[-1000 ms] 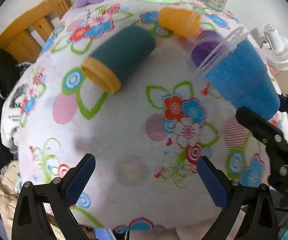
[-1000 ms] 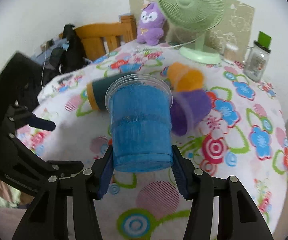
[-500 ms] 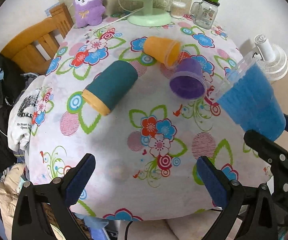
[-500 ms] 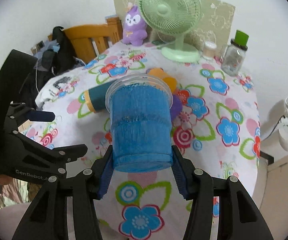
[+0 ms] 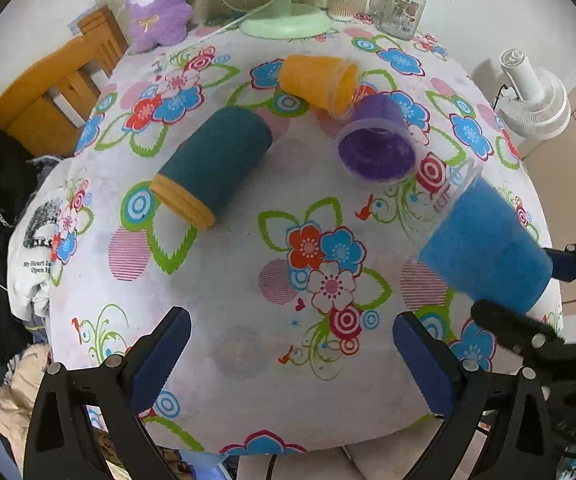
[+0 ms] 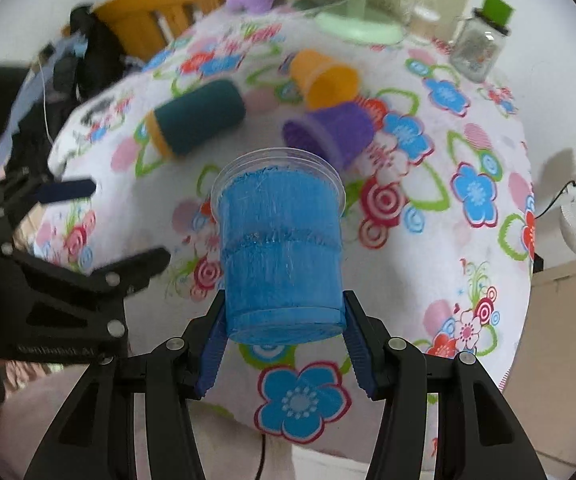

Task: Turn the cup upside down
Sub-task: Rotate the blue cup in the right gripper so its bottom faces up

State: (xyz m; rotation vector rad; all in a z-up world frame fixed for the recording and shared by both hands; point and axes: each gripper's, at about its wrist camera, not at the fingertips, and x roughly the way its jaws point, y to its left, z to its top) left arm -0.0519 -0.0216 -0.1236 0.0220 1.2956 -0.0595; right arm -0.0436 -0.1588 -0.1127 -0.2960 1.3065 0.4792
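Note:
My right gripper (image 6: 283, 344) is shut on a blue cup (image 6: 281, 252) near its base and holds it in the air above the flowered tablecloth (image 6: 428, 240), rim pointing away from me and downward. In the left wrist view the blue cup (image 5: 484, 248) hangs tilted at the right, rim toward the table. My left gripper (image 5: 288, 356) is open and empty above the near table edge. A teal cup (image 5: 215, 164), an orange cup (image 5: 320, 82) and a purple cup (image 5: 380, 140) lie on their sides farther back.
A green fan base (image 5: 283, 20), a purple plush toy (image 5: 159, 4) and a glass jar with green lid (image 5: 402, 4) stand at the back. A wooden chair (image 5: 51, 100) with clothes is at the left. A white fan (image 5: 536, 100) stands off the table's right.
My right gripper has tipped forward with the blue cup, so its rim now points down toward the table. The left gripper has stayed open and nearly still.

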